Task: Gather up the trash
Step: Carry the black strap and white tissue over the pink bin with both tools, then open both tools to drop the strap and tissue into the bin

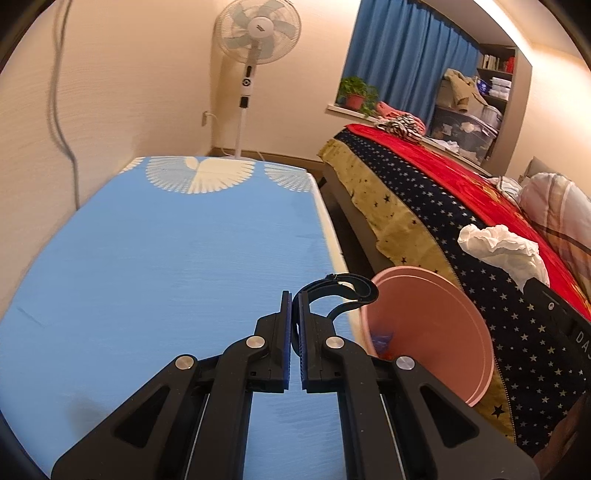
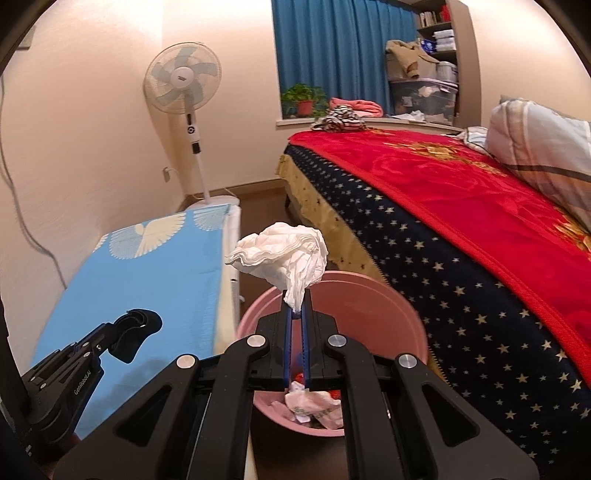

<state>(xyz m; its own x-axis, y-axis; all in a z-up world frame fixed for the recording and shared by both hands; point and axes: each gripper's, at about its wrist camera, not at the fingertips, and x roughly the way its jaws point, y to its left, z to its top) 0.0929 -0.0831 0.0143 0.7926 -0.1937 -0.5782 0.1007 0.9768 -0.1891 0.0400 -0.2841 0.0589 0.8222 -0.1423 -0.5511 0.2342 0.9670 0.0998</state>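
Right gripper [image 2: 295,314], jaws clenched on a crumpled white tissue [image 2: 284,254] above the pink bin [image 2: 406,314] already holding scraps; left gripper [image 1: 293,306] pinches a black strap [image 1: 343,290] over the table [image 1: 166,251]; release remains.

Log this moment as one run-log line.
right gripper: shut on crumpled white tissue, above round pink plastic bin | left gripper: shut on black strap, over blue table

Both wrist cameras face the fan [image 1: 258,31], sharing the pink bin [image 2: 388,295].
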